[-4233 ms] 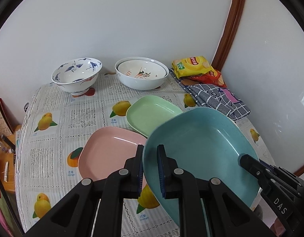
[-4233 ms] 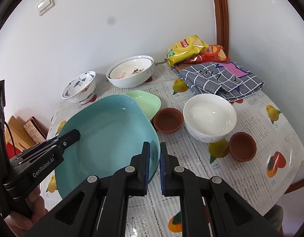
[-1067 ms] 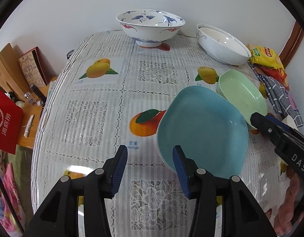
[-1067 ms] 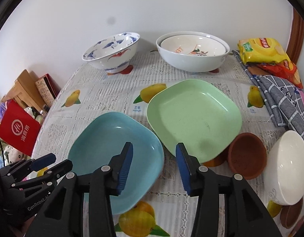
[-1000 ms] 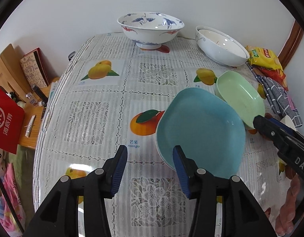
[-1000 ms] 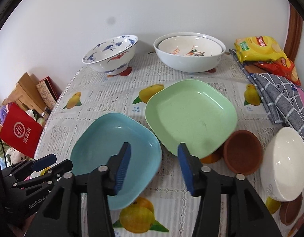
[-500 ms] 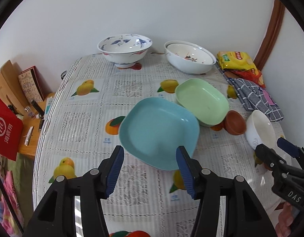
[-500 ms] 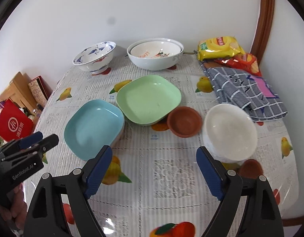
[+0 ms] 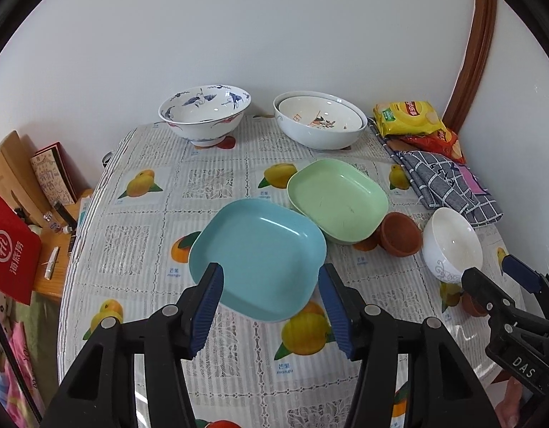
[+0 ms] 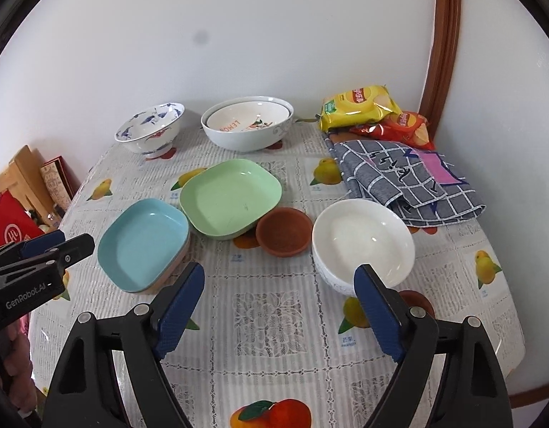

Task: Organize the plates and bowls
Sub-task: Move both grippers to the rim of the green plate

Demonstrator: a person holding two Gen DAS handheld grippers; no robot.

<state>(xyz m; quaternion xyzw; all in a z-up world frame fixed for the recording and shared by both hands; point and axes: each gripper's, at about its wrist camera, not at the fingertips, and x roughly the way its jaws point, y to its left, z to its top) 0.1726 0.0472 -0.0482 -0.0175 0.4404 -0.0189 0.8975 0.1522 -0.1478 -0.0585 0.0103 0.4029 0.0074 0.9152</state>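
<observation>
A blue plate (image 9: 260, 253) lies stacked on a pink plate (image 10: 171, 271), whose edge shows under it in the right wrist view (image 10: 142, 242). A green plate (image 9: 337, 199) sits just behind it, also in the right wrist view (image 10: 230, 198). A white bowl (image 10: 363, 242) and a brown saucer (image 10: 283, 232) stand to the right. My left gripper (image 9: 271, 303) is open and empty, above the table in front of the blue plate. My right gripper (image 10: 278, 303) is wide open and empty, near the white bowl.
A blue-patterned bowl (image 9: 205, 110) and two nested white bowls (image 9: 321, 119) stand at the back by the wall. Snack bags (image 10: 360, 107) and a checked cloth (image 10: 410, 178) lie at the back right. A second brown saucer (image 10: 417, 301) sits behind the right fingertip.
Both grippers let go of the blue plate, which now rests on the pink plate. Both have pulled back and up from the table, and the right gripper has opened wider.
</observation>
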